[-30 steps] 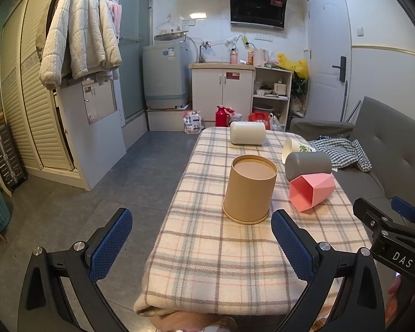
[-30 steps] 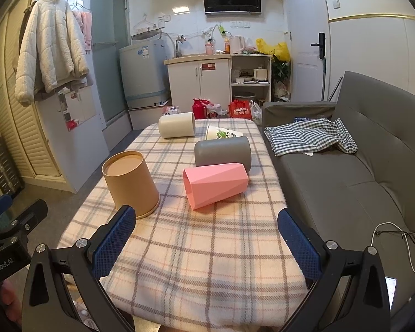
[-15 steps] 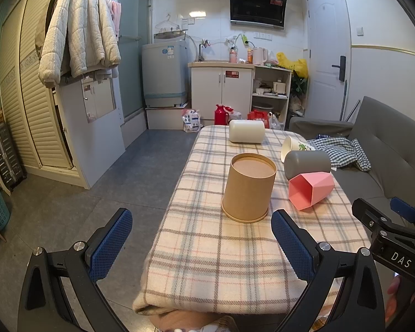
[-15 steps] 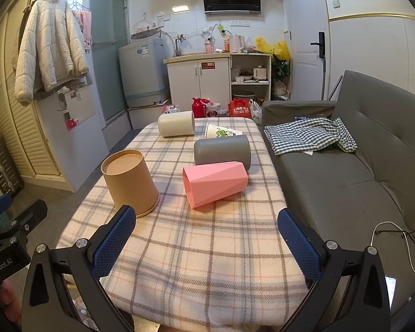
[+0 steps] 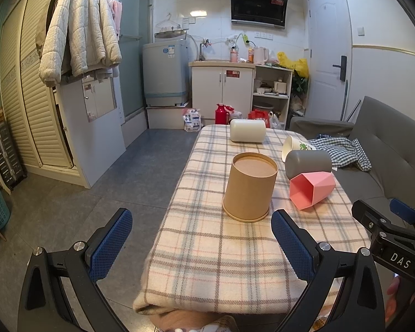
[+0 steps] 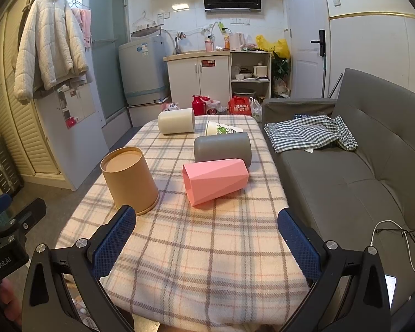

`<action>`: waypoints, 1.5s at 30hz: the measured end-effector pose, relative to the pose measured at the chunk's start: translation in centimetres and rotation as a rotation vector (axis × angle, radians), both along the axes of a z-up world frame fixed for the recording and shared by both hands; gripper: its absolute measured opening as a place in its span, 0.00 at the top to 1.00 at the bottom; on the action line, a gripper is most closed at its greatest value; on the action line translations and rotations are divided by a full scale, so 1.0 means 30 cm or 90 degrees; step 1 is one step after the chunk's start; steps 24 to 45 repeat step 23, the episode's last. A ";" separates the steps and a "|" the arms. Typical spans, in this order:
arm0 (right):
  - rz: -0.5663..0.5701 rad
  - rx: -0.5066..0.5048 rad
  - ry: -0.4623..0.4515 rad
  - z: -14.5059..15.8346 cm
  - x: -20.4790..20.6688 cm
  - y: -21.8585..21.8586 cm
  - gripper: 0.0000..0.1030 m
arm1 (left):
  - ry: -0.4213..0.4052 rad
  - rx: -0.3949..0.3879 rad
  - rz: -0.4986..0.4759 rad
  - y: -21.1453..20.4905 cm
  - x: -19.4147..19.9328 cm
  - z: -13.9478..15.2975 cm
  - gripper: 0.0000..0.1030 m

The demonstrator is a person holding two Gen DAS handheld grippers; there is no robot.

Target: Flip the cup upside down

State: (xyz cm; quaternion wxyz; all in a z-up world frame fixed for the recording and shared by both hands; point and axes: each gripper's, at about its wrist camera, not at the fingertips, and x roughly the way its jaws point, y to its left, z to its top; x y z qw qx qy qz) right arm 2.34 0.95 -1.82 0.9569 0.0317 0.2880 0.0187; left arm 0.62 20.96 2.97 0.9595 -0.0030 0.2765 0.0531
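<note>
Blue textured pads line the fingers of the left hand-held gripper [image 5: 200, 235], which hovers at the near edge of the surface [image 5: 221, 262] with its jaws spread wide and nothing between them. The right hand-held gripper [image 6: 207, 232] is also spread wide and empty, held above the near end of the same plaid-covered surface. Just beyond the left one, a tan cup [image 5: 249, 186] stands mouth down on the cloth, its flat base facing up. To its right, a pink faceted cup [image 6: 215, 181] lies on its side. A grey cup [image 6: 222, 149] lies on its side just behind the pink one. Farther back, a white printed cup [image 6: 221, 129] and a cream cup [image 6: 176, 121] also lie on their sides. A grey sofa [image 6: 359, 171] runs along the right, with a checked cloth [image 6: 310, 134] on it.
</note>
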 end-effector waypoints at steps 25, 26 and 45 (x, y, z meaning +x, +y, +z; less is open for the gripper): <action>-0.001 0.001 0.012 -0.017 0.012 0.009 0.00 | 0.008 -0.004 -0.013 -0.009 -0.006 -0.014 0.00; -0.001 0.001 0.012 -0.017 0.012 0.009 0.00 | 0.008 -0.004 -0.013 -0.009 -0.006 -0.014 0.00; -0.001 0.001 0.012 -0.017 0.012 0.009 0.00 | 0.008 -0.004 -0.013 -0.009 -0.006 -0.014 0.00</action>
